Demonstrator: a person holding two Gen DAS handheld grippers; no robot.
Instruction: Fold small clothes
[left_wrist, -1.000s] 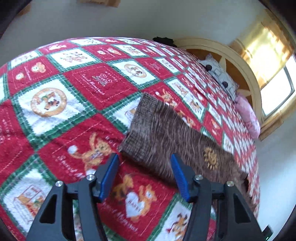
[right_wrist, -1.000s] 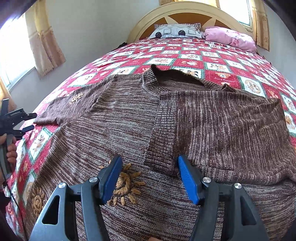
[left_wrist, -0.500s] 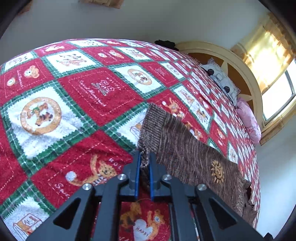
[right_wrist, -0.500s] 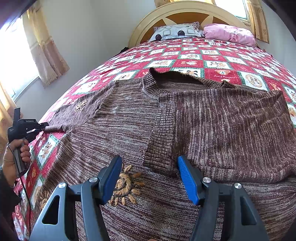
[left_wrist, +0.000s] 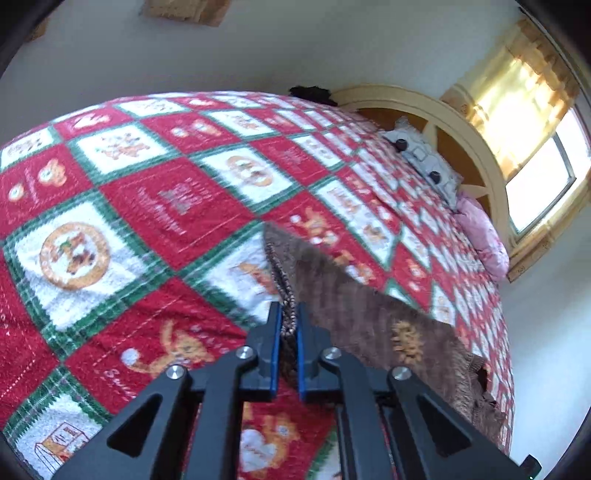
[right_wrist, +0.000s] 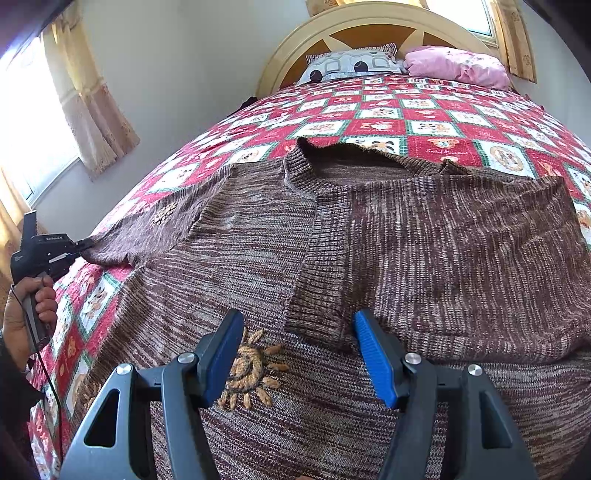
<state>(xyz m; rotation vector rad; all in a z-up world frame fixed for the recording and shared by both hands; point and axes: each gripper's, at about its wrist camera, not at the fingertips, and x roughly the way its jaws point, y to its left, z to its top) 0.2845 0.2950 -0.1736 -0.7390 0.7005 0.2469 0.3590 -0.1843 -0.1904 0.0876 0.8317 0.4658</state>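
A brown knitted sweater (right_wrist: 258, 240) with embroidered suns lies spread on the bed, its right sleeve folded across the chest. My left gripper (left_wrist: 287, 317) is shut on the ribbed cuff of the left sleeve (left_wrist: 354, 295), which rises slightly off the quilt. In the right wrist view that same left gripper (right_wrist: 79, 245) pinches the sleeve end at the far left, with a hand (right_wrist: 26, 314) on its grip. My right gripper (right_wrist: 299, 328) stands open over the sweater's middle, its blue pads either side of the folded sleeve's cuff (right_wrist: 314, 317), not pressing on it.
The bed carries a red, green and white patchwork quilt (left_wrist: 147, 229). A patterned pillow (right_wrist: 347, 66) and a pink pillow (right_wrist: 458, 66) lie by the curved headboard (right_wrist: 369, 26). Curtained windows (right_wrist: 33, 122) flank the bed.
My left gripper closed on the sleeve cuff, and the sleeve end has lifted a little off the quilt. The right gripper has stayed open in the same spot.
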